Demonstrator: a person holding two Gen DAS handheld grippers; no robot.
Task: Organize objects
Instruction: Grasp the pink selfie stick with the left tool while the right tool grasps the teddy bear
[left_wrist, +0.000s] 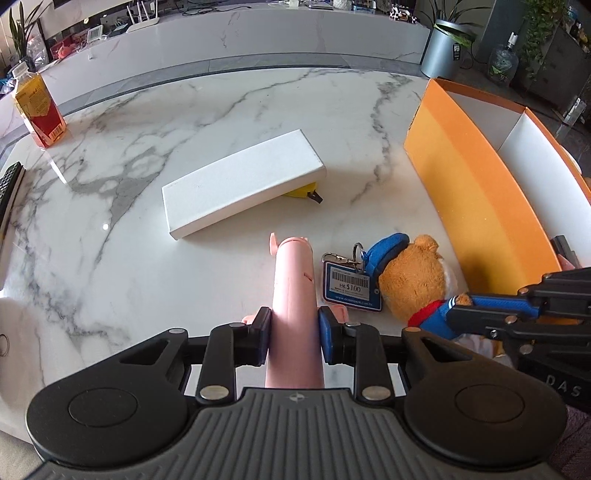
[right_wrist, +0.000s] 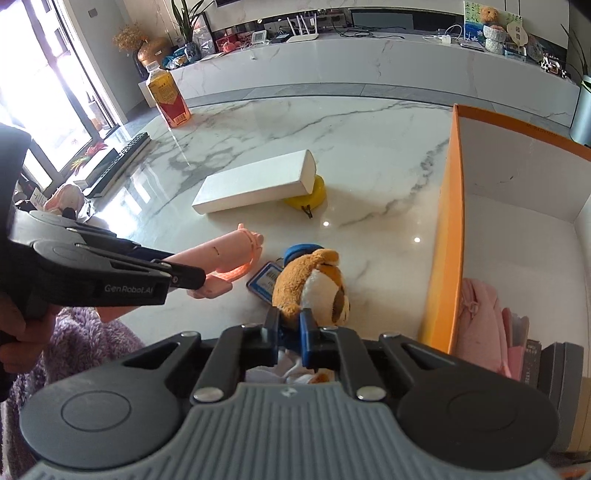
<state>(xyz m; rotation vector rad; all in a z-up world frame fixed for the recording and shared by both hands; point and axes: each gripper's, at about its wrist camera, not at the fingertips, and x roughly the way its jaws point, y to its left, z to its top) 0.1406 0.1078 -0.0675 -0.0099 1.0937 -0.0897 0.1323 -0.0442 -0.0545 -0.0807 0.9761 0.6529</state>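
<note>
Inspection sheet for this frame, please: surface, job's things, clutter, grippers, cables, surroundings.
Surface: white marble table, glossy.
Job's things: pink tube; bear toy with price tag; white box propped on a yellow thing; orange box holding pink items.
Clutter: drink bottle, keyboard.
Grippers: left gripper jaws shut on pink tube; right gripper shut on bear toy.
Cables: nothing seen on table.
Surroundings: marble counter, plants, grey bin.
</note>
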